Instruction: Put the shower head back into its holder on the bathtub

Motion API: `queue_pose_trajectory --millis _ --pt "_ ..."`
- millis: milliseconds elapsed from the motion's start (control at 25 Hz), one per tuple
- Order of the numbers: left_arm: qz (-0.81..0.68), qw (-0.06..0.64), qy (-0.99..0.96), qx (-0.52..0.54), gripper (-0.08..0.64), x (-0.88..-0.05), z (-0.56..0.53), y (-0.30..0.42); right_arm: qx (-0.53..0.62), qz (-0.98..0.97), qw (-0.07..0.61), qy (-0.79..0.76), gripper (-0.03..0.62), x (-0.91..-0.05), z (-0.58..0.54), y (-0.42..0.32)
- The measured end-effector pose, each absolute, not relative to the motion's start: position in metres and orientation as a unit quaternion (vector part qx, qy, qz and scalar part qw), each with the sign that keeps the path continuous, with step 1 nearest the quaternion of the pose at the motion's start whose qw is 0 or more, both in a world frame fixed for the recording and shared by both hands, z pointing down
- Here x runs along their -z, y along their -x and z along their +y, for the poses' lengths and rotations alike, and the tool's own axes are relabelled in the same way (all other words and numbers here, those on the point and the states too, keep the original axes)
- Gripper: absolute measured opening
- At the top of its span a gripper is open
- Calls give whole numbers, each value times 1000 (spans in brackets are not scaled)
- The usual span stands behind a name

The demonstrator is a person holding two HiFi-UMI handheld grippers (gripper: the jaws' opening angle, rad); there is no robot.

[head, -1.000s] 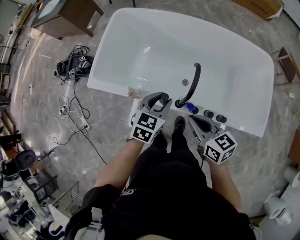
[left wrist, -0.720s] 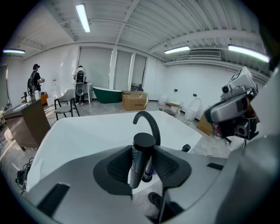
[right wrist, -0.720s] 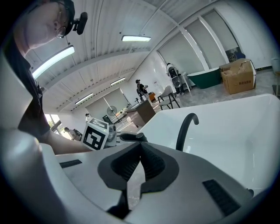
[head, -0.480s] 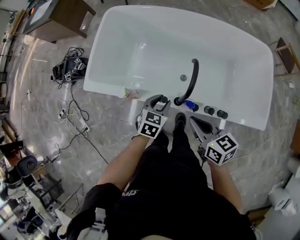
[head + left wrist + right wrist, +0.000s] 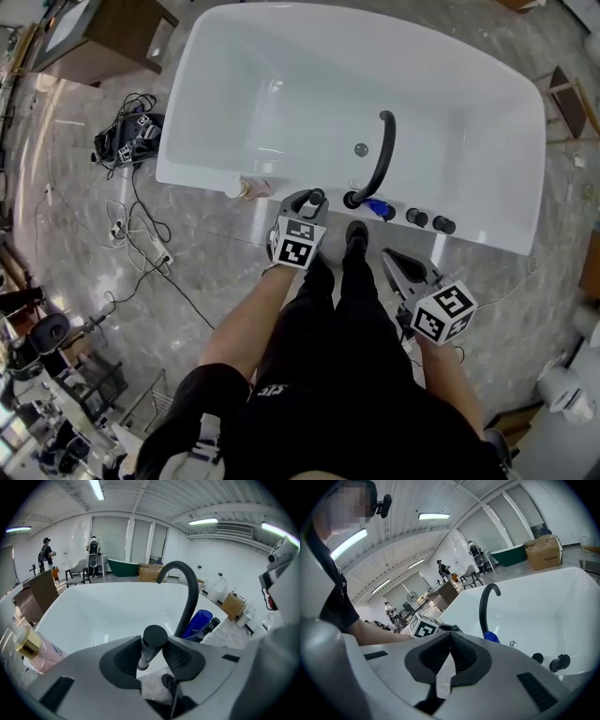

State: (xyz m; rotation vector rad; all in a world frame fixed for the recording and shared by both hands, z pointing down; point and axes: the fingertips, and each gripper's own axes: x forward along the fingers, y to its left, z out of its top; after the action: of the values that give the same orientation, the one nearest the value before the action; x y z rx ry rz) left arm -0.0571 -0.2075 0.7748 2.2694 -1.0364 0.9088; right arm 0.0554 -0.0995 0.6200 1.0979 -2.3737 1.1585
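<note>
**Shower head held at the tub's near edge**

Closest to the person, the right gripper (image 5: 450,645) hangs over the floor short of the tub. Its jaws are pressed together with nothing between them.

Just ahead, the left gripper (image 5: 307,199) reaches the near rim of the white bathtub (image 5: 202,176). Its jaws stand partly apart and clamp the black shower head (image 5: 154,637) by its ribbed stem, the round end pointing up. The shower head sits at the rim, just left of the base of the curved black faucet (image 5: 382,155).

A blue bottle (image 5: 379,208) lies on the rim beside the faucet base, and two black knobs (image 5: 417,218) follow to the right. Further left on the rim rests a pinkish bottle with a gold cap (image 5: 246,187).

Beyond is the basin with its drain (image 5: 361,148). Cables (image 5: 141,225) trail across the floor to the left.
</note>
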Motion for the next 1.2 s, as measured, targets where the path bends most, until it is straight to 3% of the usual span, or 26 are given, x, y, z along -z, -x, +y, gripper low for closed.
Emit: queue_pose_trajectory --millis 560,800,1040,1200 --pt "-372 260 -830 -323 161 -774 -203 69 -395 -832 144 -362 15 -605 -90 -24" --pt "-384 275 -839 -272 234 -738 -192 79 -375 -846 157 -346 15 -578 -95 -5" --pt "-410 276 -840 -221 231 -687 -175 112 -338 -869 163 -322 15 -545 -106 26" --pt "-440 265 -833 -205 174 -651 -169 144 -311 -885 163 -306 15 -524 -118 49"
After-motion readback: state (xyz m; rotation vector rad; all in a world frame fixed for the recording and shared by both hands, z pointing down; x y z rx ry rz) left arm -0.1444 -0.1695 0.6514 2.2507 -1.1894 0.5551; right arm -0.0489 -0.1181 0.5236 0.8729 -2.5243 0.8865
